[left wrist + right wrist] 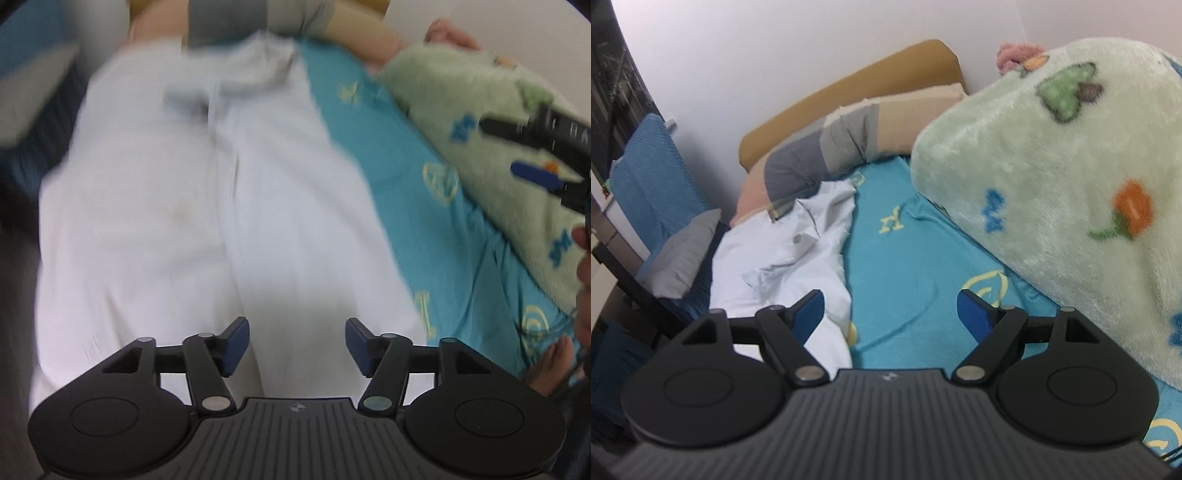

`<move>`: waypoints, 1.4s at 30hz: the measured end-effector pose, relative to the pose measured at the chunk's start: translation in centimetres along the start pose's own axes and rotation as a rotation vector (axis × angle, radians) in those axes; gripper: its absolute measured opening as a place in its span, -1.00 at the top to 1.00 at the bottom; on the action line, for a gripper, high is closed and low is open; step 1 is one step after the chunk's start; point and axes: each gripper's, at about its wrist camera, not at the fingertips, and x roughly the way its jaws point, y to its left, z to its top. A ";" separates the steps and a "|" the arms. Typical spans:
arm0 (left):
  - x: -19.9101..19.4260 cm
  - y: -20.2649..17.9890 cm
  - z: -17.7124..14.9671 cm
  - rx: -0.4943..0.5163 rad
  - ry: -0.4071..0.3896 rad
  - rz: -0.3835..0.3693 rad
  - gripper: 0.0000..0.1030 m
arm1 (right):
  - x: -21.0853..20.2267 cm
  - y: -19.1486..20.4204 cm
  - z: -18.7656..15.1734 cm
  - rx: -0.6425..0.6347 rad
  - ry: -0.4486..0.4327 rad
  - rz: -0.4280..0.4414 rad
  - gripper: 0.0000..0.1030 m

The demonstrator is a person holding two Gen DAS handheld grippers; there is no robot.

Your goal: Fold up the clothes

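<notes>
— What sort of room is this?
— A bedroom in a home: a bed with a turquoise printed sheet (916, 254), a fleecy green blanket (1071, 192), pillows (820, 155) against a tan headboard (849, 92).

White trousers (207, 221) are spread lengthwise on the teal bedsheet (406, 177), unfolded and rumpled; waistband with button (798, 239) is seen toward the pillows (820, 158).
</notes>
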 end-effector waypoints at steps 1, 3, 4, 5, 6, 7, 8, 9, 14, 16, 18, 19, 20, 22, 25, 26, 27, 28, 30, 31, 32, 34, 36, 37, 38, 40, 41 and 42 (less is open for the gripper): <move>-0.5 -0.5 1.0 0.003 -0.051 0.014 -0.43 | -0.3 0.0 0.2 -0.003 -0.012 0.009 -0.56; -1.6 -0.5 2.5 -0.002 -0.143 0.023 -0.64 | -1.3 0.0 0.7 -0.004 -0.053 0.015 -0.56; -2.0 -0.6 3.2 -0.003 -0.181 0.020 -0.64 | -1.7 0.0 0.8 -0.009 -0.072 0.016 -0.56; -2.3 -0.8 3.9 -0.005 -0.215 0.017 -0.64 | -2.1 0.0 1.0 -0.015 -0.089 0.017 -0.56; -2.3 -1.1 4.6 -0.005 -0.246 0.016 -0.65 | -2.4 0.0 1.1 -0.023 -0.102 0.019 -0.56; -2.7 -1.2 5.1 -0.002 -0.276 0.015 -0.67 | -2.6 0.1 1.2 -0.032 -0.114 0.021 -0.56; -2.8 -1.8 5.7 0.001 -0.307 0.013 -0.72 | -2.8 0.2 1.2 -0.042 -0.124 0.023 -0.56; -2.9 -2.3 6.2 0.003 -0.337 0.010 -0.81 | -3.0 0.3 1.2 -0.051 -0.132 0.024 -0.56; -2.9 -3.6 4.3 -0.003 -0.417 -0.008 -0.92 | -3.0 1.1 1.3 -0.084 -0.162 0.045 -0.56; -2.1 -3.8 2.7 0.010 -0.422 -0.006 -0.92 | -3.0 1.4 1.1 -0.091 -0.170 0.052 -0.56; -2.0 -3.6 1.7 0.026 -0.429 0.002 -0.92 | -2.9 1.6 0.9 -0.099 -0.177 0.059 -0.56; -2.1 -3.4 1.5 0.035 -0.433 0.007 -0.92 | -2.8 1.8 0.9 -0.102 -0.178 0.060 -0.56; -2.3 -3.2 1.4 0.044 -0.437 0.013 -0.92 | -2.6 1.9 0.8 -0.105 -0.178 0.063 -0.56; -2.6 -2.7 1.0 0.063 -0.446 0.024 -0.92 | -2.3 2.3 0.7 -0.111 -0.176 0.072 -0.56; -3.1 -2.1 0.4 0.093 -0.460 0.040 -0.92 | -1.9 2.8 0.3 -0.127 -0.172 0.086 -0.56; -3.6 -2.0 0.2 0.113 -0.471 0.043 -0.93 | -1.8 3.0 0.2 -0.137 -0.169 0.090 -0.56; -3.8 -1.9 0.1 0.123 -0.478 0.046 -0.93 | -1.7 3.2 0.0 -0.144 -0.164 0.094 -0.55; -4.0 -1.4 0.2 0.114 -0.482 0.046 -0.93 | -1.5 3.3 -0.2 -0.148 -0.157 0.097 -0.55; -4.4 -0.6 0.4 0.097 -0.490 0.046 -0.93 | -1.3 3.6 -0.5 -0.153 -0.143 0.105 -0.55; -4.6 -0.2 0.6 0.089 -0.495 0.047 -0.93 | -1.1 3.6 -0.6 -0.149 -0.136 0.109 -0.55; -4.8 0.3 0.7 0.080 -0.499 0.047 -0.93 | -0.9 3.7 -0.7 -0.145 -0.129 0.113 -0.55; -5.2 1.1 0.9 0.063 -0.507 0.047 -0.93 | -0.3 3.9 -0.6 -0.131 -0.114 0.132 -0.55; -5.5 2.2 1.2 0.037 -0.525 0.056 -0.94 | 0.6 4.3 0.0 -0.109 -0.093 0.162 -0.48; -5.6 3.0 1.4 0.009 -0.532 0.051 -0.95 | 1.4 4.7 0.5 -0.096 -0.080 0.179 -0.48; -5.5 3.8 1.6 -0.025 -0.532 0.033 -0.95 | 2.2 5.1 1.0 -0.084 -0.068 0.194 -0.47; -5.1 5.4 1.8 -0.091 -0.526 -0.002 -0.95 | 4.2 6.3 2.1 -0.067 -0.047 0.216 -0.46; -4.7 6.2 1.9 -0.121 -0.520 -0.017 -0.95 | 5.5 7.0 2.6 -0.056 -0.031 0.224 -0.43; -4.3 6.9 2.0 -0.144 -0.510 -0.019 -0.95 | 7.0 7.7 3.1 -0.042 -0.014 0.232 -0.42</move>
